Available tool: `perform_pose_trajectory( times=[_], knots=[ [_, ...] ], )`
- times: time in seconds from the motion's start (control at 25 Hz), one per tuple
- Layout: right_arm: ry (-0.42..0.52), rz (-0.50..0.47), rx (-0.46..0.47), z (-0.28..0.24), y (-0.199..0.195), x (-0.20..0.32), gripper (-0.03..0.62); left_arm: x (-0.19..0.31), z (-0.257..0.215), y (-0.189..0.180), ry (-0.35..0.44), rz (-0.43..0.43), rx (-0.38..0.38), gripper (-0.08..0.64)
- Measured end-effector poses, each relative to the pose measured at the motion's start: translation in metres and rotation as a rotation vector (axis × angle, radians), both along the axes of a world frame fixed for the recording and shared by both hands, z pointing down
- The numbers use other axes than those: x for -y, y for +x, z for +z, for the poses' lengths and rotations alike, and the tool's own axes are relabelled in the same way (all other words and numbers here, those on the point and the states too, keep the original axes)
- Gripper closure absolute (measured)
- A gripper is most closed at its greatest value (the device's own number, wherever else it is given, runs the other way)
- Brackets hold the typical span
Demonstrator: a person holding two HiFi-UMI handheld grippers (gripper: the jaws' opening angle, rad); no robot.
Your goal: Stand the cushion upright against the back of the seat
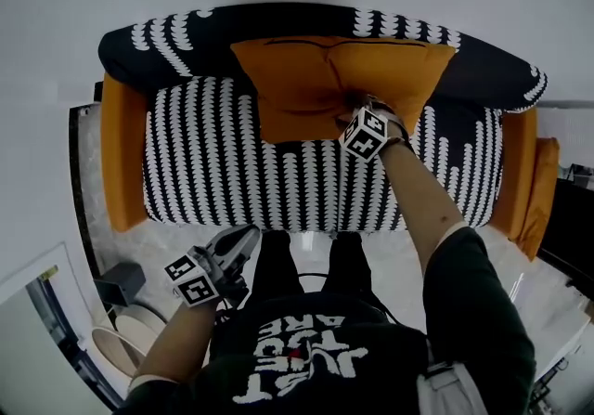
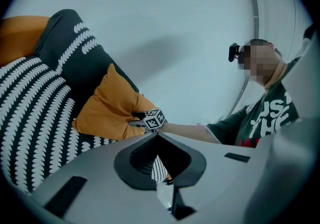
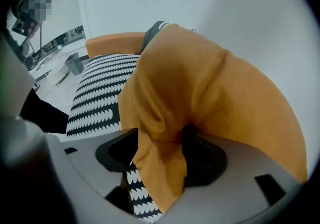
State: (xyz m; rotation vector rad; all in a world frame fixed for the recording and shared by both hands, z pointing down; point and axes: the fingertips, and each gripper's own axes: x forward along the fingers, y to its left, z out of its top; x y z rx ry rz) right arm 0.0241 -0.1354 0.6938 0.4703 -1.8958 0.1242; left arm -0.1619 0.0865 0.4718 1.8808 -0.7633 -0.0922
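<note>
An orange cushion [image 1: 316,88] leans nearly upright against the dark backrest [image 1: 186,42] of a sofa with a black-and-white patterned seat [image 1: 232,172]. My right gripper [image 1: 348,113] points steeply down at the cushion's lower edge. In the right gripper view its jaws stand apart, with a fold of the cushion [image 3: 200,82] hanging loosely between them and a gap on the left side of the right gripper [image 3: 157,157]. My left gripper [image 1: 243,239] hangs in front of the sofa, its jaws together on nothing. The left gripper view shows the cushion [image 2: 107,105] and the right gripper [image 2: 137,119] from the side.
Orange armrests [image 1: 123,153] [image 1: 520,172] bound the seat, and a second orange cushion [image 1: 543,190] stands outside the right one. Round containers [image 1: 116,334] sit on the floor at the lower left. A white wall rises behind the sofa.
</note>
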Motion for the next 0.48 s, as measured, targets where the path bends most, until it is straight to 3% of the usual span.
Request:
perform_pose_trajectory(
  times=[0.28,0.48],
  knots=[
    [0.037,0.092,0.061,-0.032,0.014,-0.008,0.279,0.002,-0.014,0.004,0.038,0.008,-0.004,0.568],
    [0.073,0.204,0.174,-0.076,0.023,-0.008,0.279,0.011,-0.034,0.0,0.099,0.002,0.006,0.568]
  ],
)
